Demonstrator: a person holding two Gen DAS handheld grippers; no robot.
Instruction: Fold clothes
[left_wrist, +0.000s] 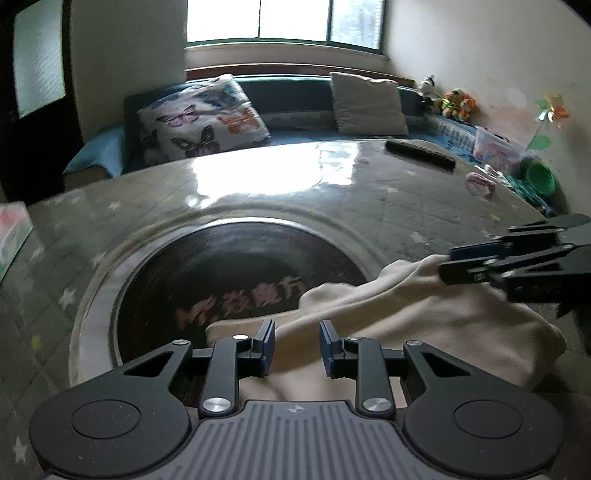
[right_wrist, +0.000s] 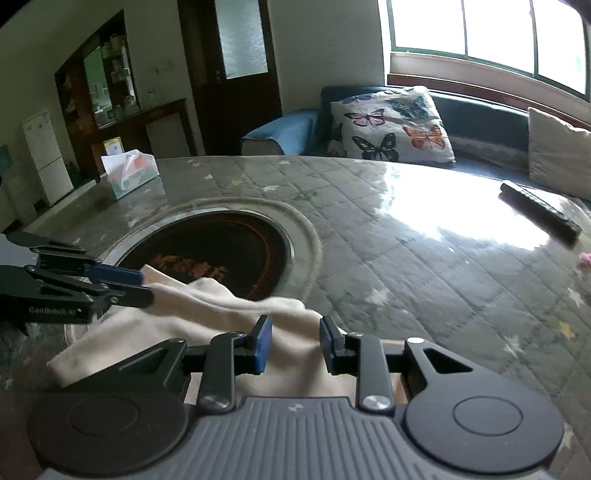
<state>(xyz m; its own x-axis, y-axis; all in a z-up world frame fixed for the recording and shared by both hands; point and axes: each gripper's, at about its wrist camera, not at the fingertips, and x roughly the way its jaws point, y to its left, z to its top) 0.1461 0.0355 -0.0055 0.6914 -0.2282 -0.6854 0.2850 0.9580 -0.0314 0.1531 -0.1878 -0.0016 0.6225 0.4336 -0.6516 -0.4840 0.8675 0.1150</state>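
While the cream garment (left_wrist: 406, 314) is stretching lower-centre to right, we are pinching it in both grippers: left gripper (left_wrist: 297, 349), right gripper (right_wrist: 295, 345), fingers narrowed on cloth.

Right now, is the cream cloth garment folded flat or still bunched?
Bunched: the cream cloth garment lies rumpled in uneven ridges over the dark round inset, not flat or squared.

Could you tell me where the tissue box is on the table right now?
In the right wrist view the tissue box sits at the table's far left edge, beyond the round dark inset.
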